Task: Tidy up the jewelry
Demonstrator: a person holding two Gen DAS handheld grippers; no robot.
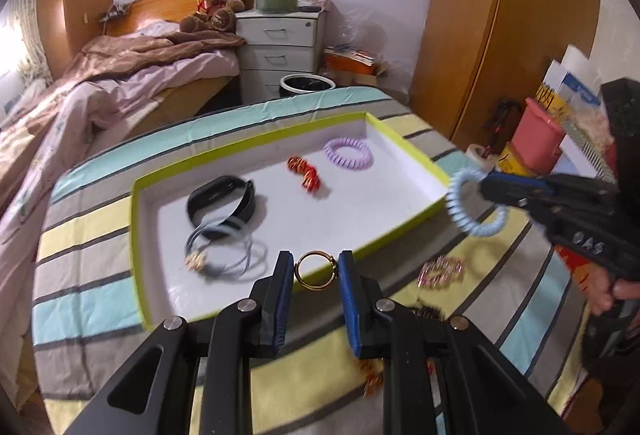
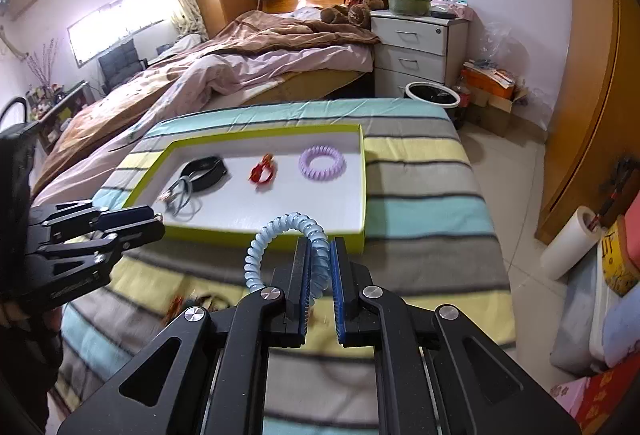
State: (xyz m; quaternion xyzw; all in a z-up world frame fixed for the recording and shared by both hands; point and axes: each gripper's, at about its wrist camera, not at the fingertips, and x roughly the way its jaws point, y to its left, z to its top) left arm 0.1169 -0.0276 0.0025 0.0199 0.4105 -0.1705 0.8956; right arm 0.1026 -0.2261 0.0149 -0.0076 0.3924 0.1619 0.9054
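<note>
The big striped cloth (image 2: 420, 171) covers the table, and on it sits the white tray (image 1: 404, 175) with a green rim, holding a black band (image 1: 222, 201), a thin grey loop (image 1: 224, 255), a red twisty piece (image 1: 306, 173) and a purple coil ring (image 1: 348, 153). Only the right wrist view shows the window and the white paper roll (image 2: 568, 247); there the right gripper (image 2: 320, 259) squeezes the blue coil ring (image 2: 280, 235) just before the tray's near rim. Only the left wrist view shows the pink sparkly clip (image 1: 440, 271) on the cloth and the left gripper (image 1: 314, 269) pinching a small gold ring (image 1: 316, 269) above the tray's near edge.

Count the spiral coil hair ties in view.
2. A purple coil tie lies in the tray; a light blue coil tie is pinched in the right gripper. Others may be hidden.
</note>
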